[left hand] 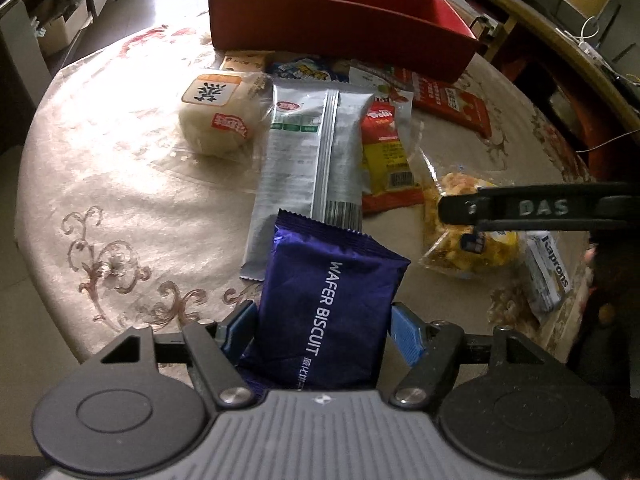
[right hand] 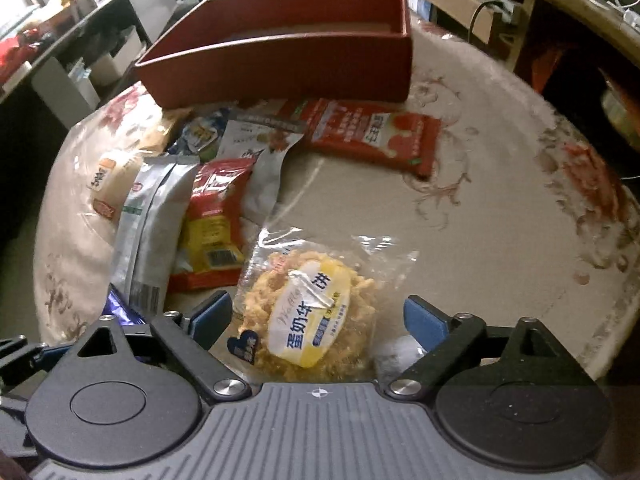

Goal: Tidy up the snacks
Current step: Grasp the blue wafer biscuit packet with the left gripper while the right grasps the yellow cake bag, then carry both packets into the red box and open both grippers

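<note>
got the wafer biscuit pack clamped in my left gripper, ready for the red box at the table's far edge. right gripper gapes around the waffle pack, not pinching.

the purple packet reads "wafer biscuit" in white, followed by chinese characters too small to make out. the black finger at the right edge of the left wrist view carries raised letters "das". a small white packet beneath it shows "kaprons", partly cut off. the red and yellow packet bears a brand like "dali". the crumbly cake's yellow label reads "蛋奶华…饼". the red packet has chinese text, blurred.
</note>
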Demonstrator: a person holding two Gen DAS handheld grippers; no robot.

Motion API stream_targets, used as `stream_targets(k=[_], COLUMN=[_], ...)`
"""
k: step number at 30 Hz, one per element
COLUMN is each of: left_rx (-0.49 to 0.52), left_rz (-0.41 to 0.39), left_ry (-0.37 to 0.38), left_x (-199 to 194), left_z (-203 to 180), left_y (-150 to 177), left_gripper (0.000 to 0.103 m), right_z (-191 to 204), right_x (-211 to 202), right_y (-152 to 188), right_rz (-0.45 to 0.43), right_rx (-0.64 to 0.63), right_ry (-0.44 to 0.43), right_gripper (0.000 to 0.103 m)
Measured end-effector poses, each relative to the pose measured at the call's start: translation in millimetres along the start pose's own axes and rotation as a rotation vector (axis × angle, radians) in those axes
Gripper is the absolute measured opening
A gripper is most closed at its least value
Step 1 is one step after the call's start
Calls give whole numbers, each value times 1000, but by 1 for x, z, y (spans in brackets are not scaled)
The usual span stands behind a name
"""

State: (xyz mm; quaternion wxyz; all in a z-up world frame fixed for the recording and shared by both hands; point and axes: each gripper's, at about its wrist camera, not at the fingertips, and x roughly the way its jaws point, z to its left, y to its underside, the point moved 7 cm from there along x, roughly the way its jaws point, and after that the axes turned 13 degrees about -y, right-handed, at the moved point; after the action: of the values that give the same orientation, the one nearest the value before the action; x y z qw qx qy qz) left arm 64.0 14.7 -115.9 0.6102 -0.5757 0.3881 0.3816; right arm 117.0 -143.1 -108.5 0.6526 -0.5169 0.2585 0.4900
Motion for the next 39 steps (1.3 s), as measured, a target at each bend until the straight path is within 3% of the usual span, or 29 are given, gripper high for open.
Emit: stream_targets(k=[5, 8, 18, 20, 22, 24, 29, 39], left_rx=[-5, 6, 69, 79, 74, 68, 49, 12], left_rz=[-2, -9, -31, -28, -24, -19, -37, -118], left_ry=[-19, -43, -113, -127, -136, -139, -144, -125], left_x=[4, 5, 8, 9, 8, 8, 0, -27], left_z=[-1, -2, -11, -12, -13, -12, -11, -15], left_y=[-1, 0, 3, 3, 3, 5, 6, -10], left_gripper=[74, 75, 75, 74, 73, 73, 72, 72], right_z=[-1, 9, 8, 9, 10, 12, 13, 24], right_x=[20, 26, 23, 19, 14, 11, 1, -32], right_y=[7, 14, 22, 26, 27, 28, 30, 25], right_rz=[64, 74, 74, 67, 57, 51, 24, -80], right_rx=[-31, -122, -159, -170, -191, -200, -257, -270], right_ry=[47, 96, 64, 67, 69, 64, 87, 39], right_gripper=[98, 100, 103, 97, 86, 83, 80, 80])
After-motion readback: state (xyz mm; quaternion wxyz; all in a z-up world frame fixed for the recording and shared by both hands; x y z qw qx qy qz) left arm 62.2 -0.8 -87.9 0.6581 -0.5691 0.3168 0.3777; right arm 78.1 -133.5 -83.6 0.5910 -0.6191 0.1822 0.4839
